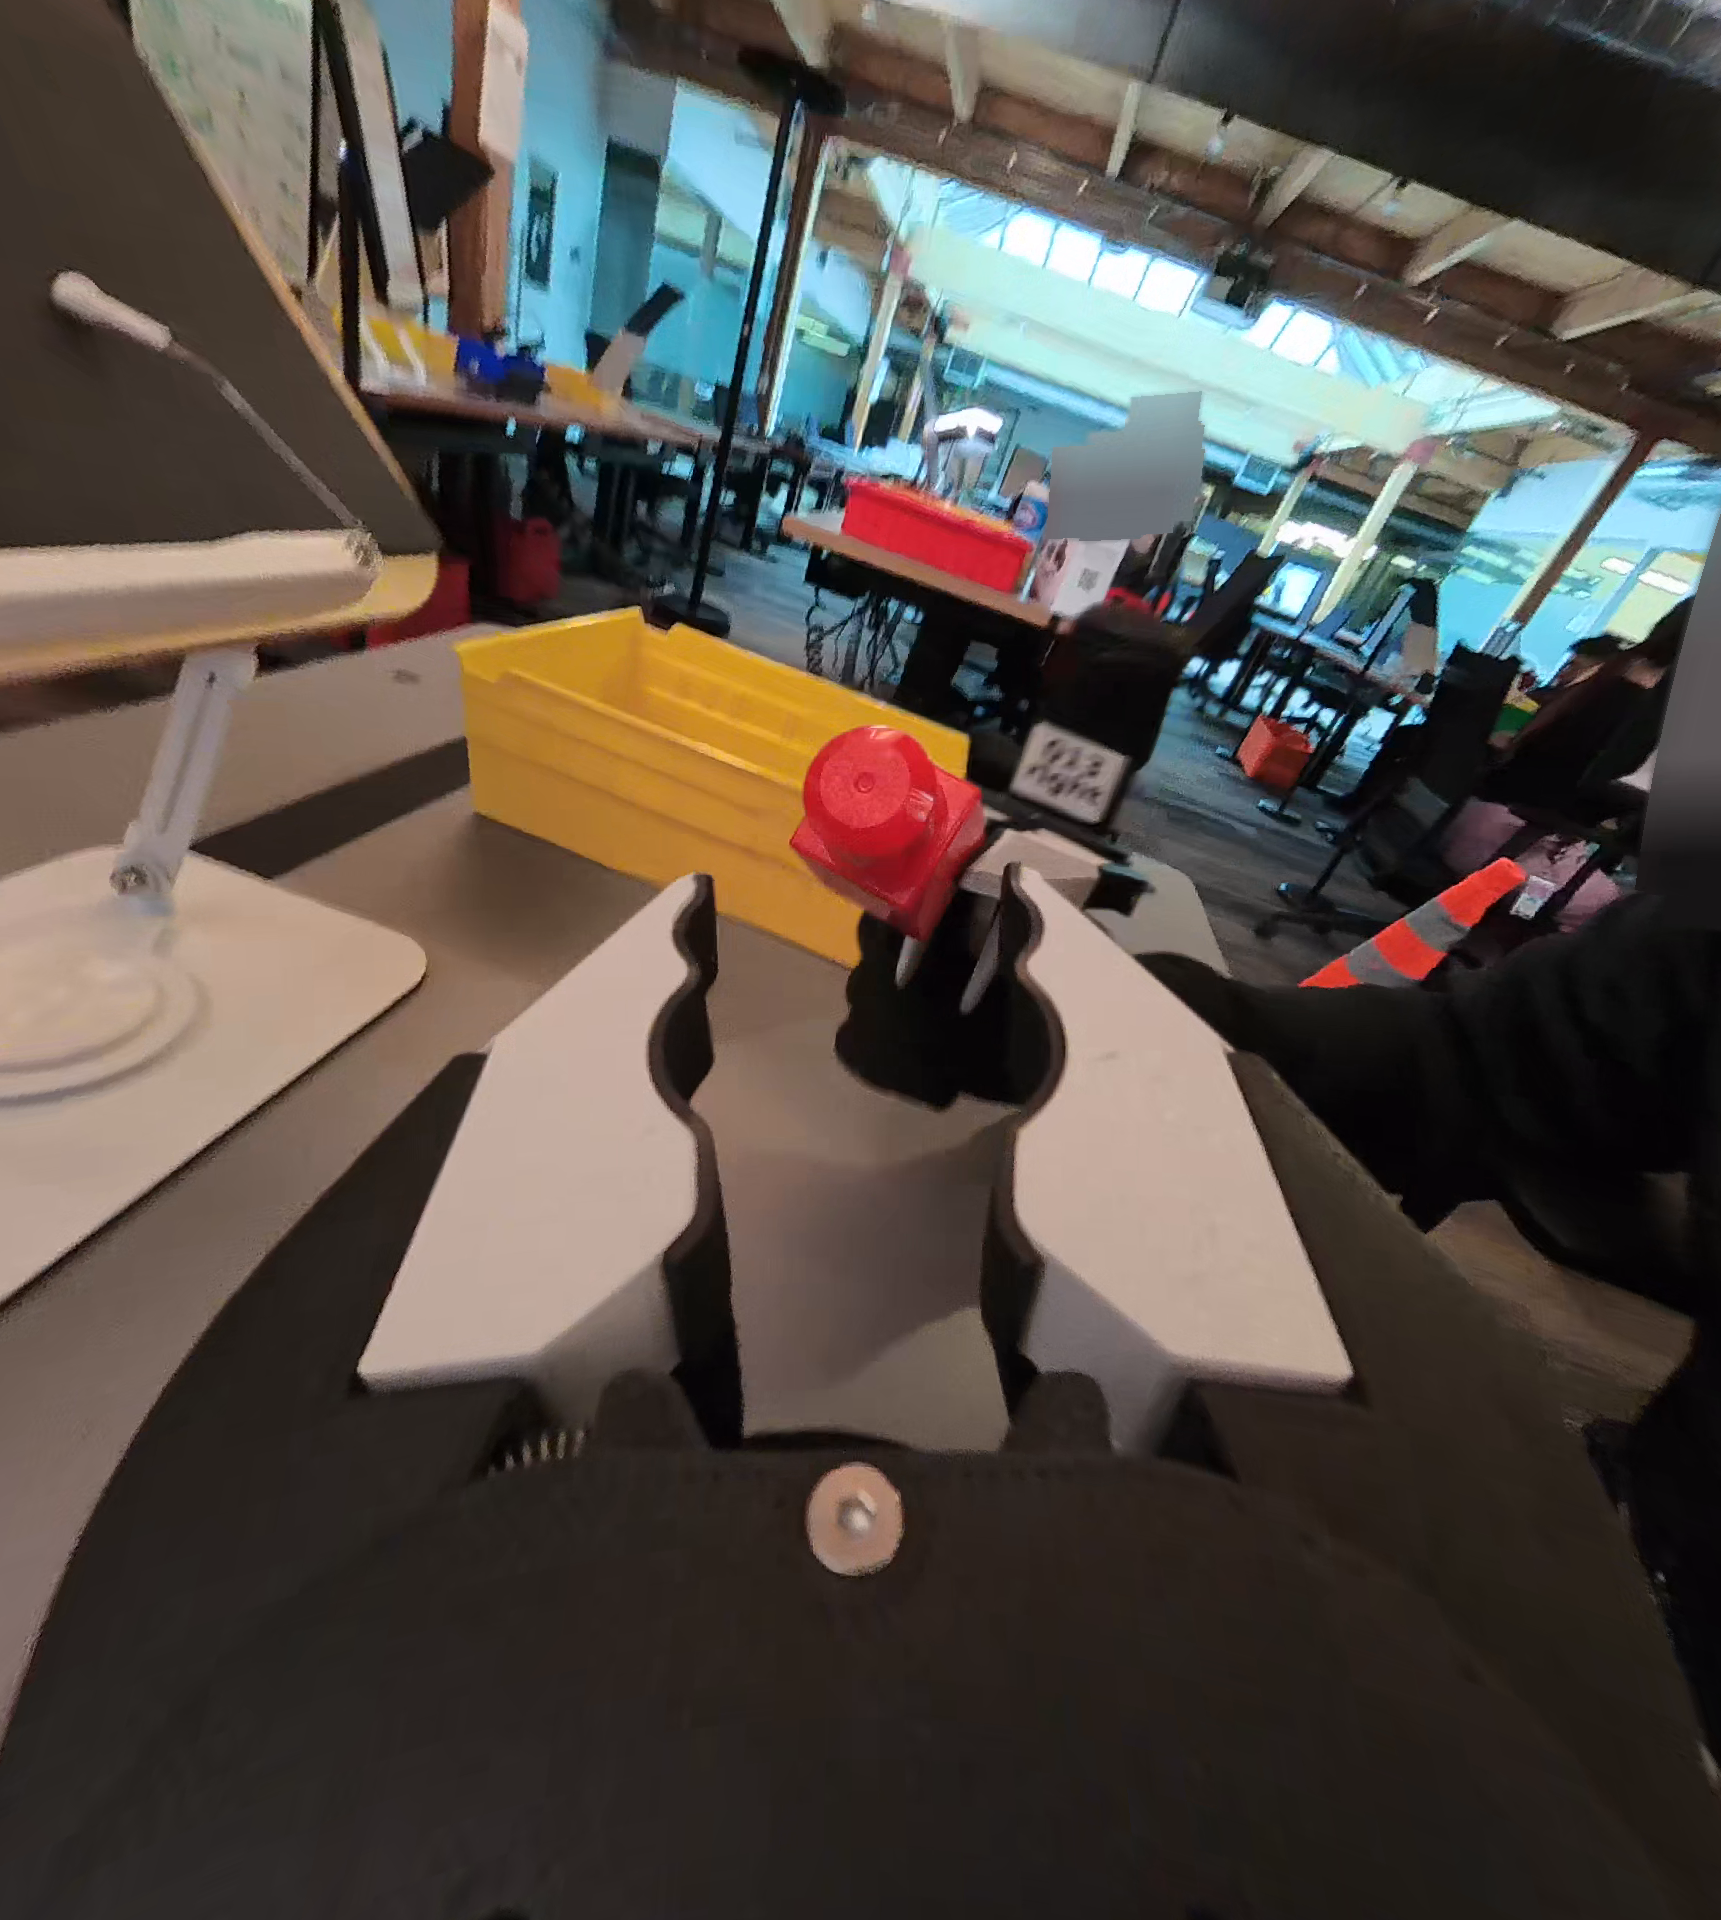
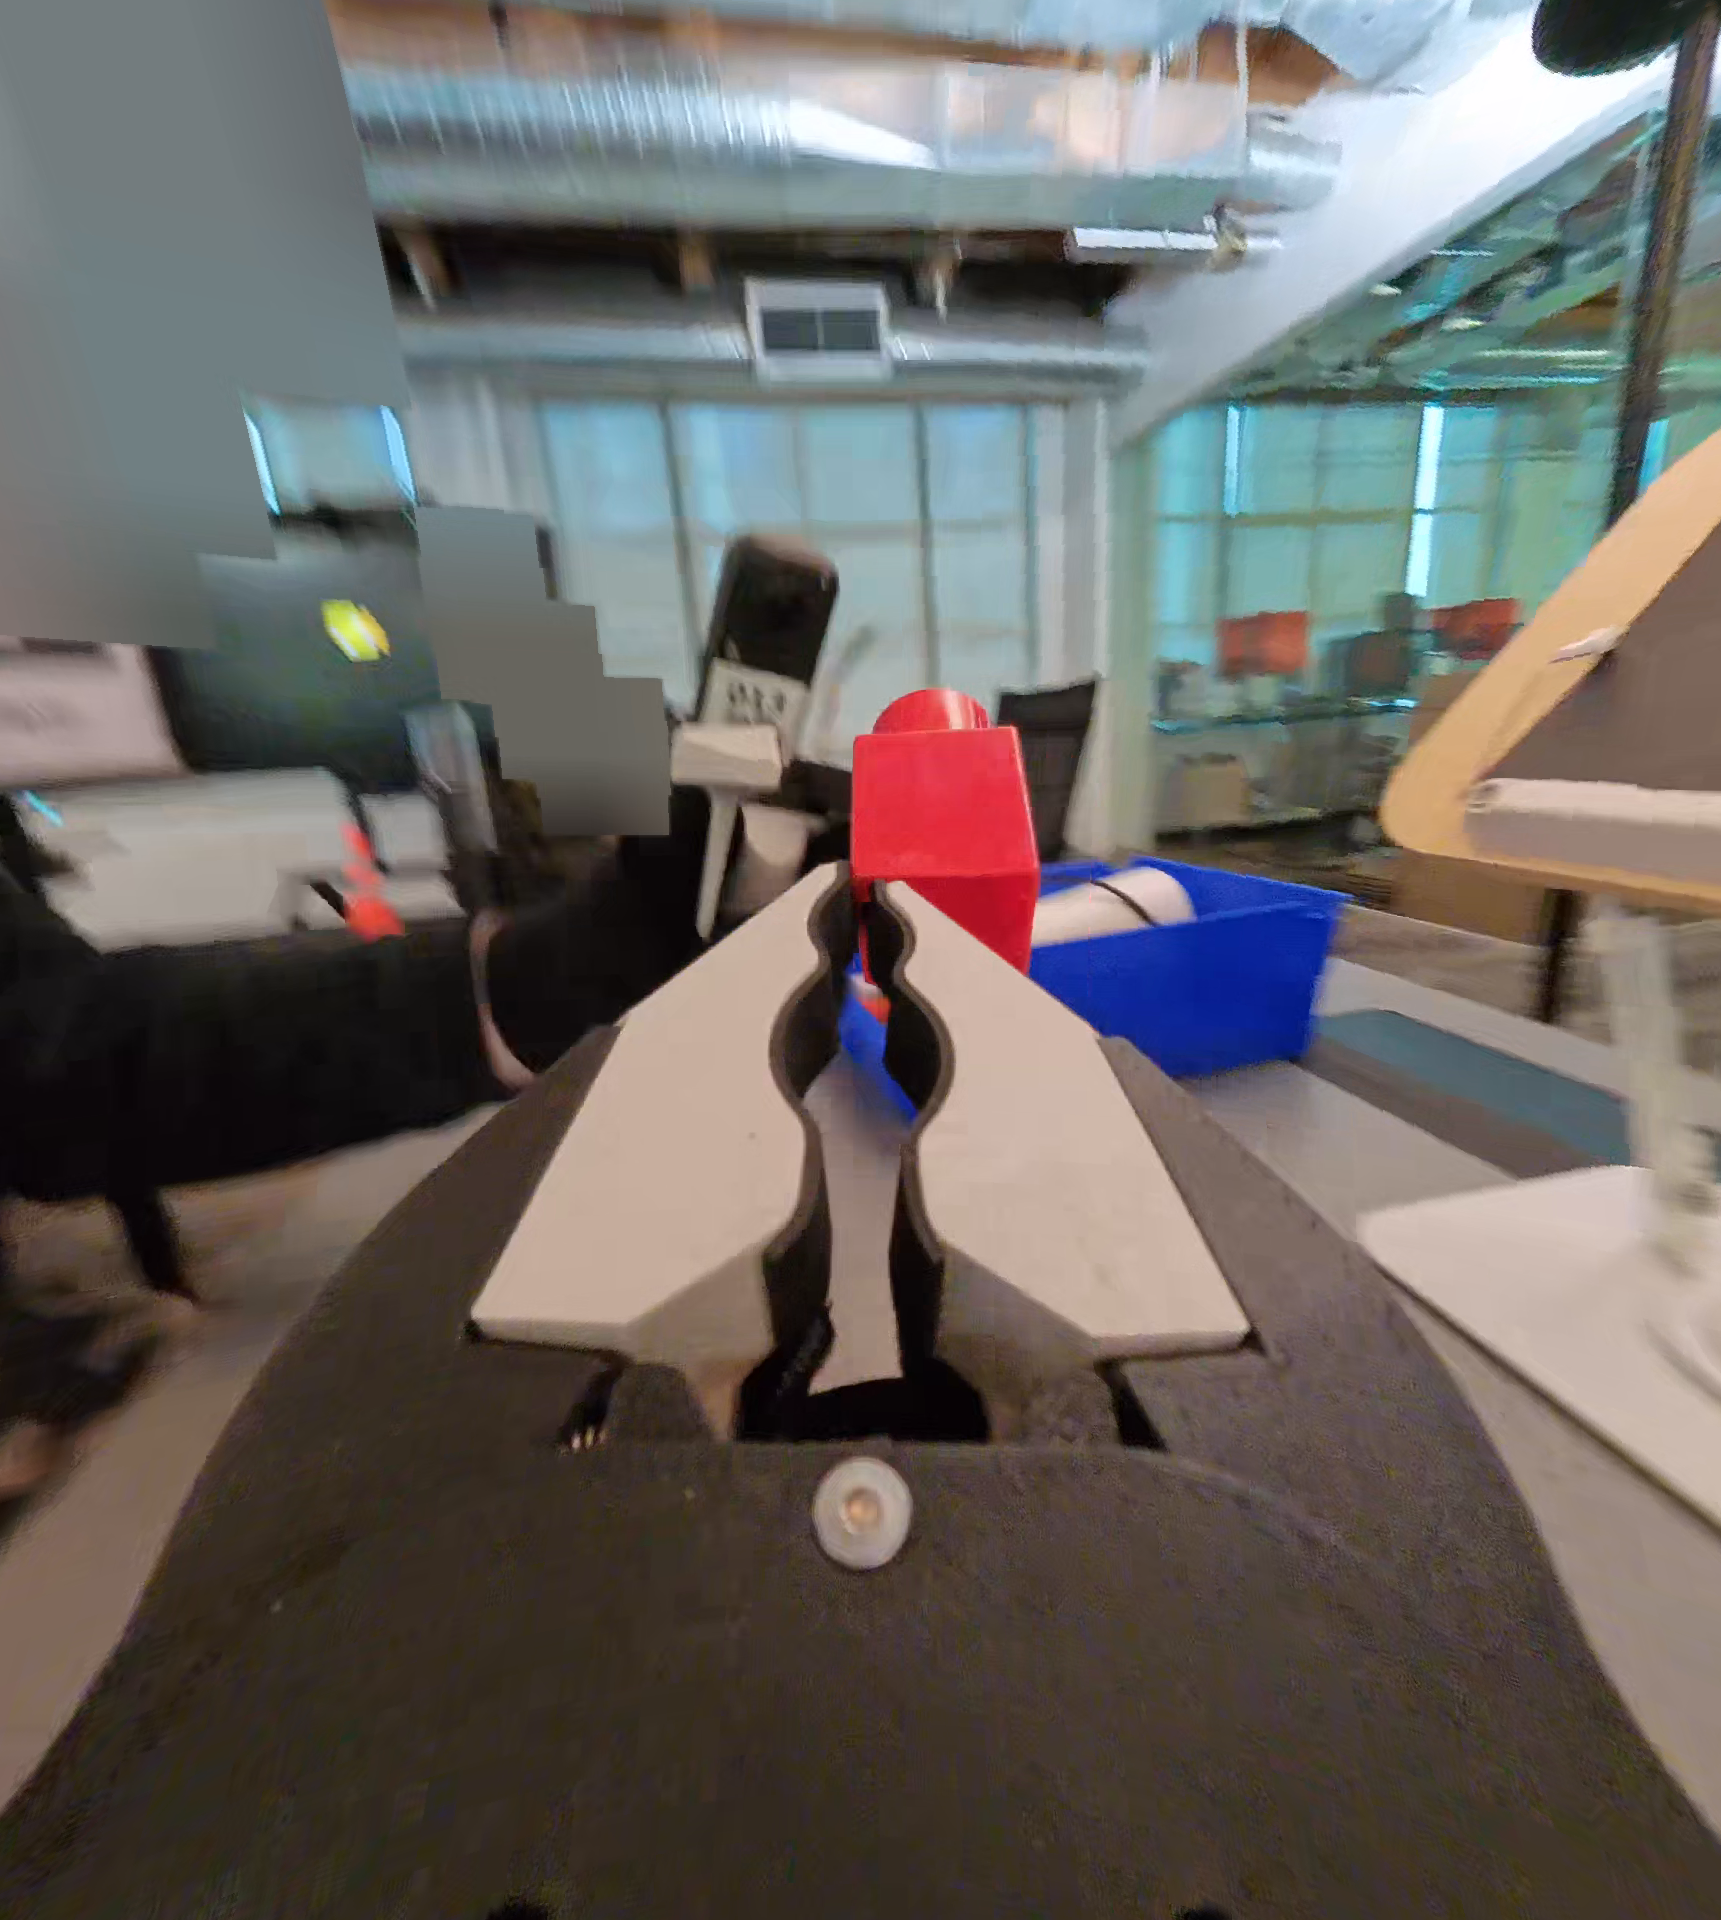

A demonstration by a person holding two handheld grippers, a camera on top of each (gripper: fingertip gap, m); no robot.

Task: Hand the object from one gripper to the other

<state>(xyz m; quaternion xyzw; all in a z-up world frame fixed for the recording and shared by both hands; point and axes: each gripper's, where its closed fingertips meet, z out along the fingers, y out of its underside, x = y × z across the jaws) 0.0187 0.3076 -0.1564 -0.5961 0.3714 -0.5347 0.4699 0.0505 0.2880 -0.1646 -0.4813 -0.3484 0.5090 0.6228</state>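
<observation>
Grey-fingered black gripper (image 1: 856, 914) (silver screw)

Two grippers: the left gripper (image 1: 856, 914) and the right gripper (image 2: 861, 894). One red block (image 2: 939, 831). Two bins on the table (image 1: 835, 1091): one yellow bin (image 1: 648, 748) at its far edge, one blue bin (image 2: 1199, 966). One white stand (image 1: 139, 935). One orange cone (image 1: 1417, 925) off the table's right side.

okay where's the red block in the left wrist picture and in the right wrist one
Left wrist view: red block right of centre, before the yellow bin, held in the far right tongs.
Right wrist view: centre, pinched at the tips of the right tongs.
Shared landmark: white stand, at the left there, at the right here.
</observation>
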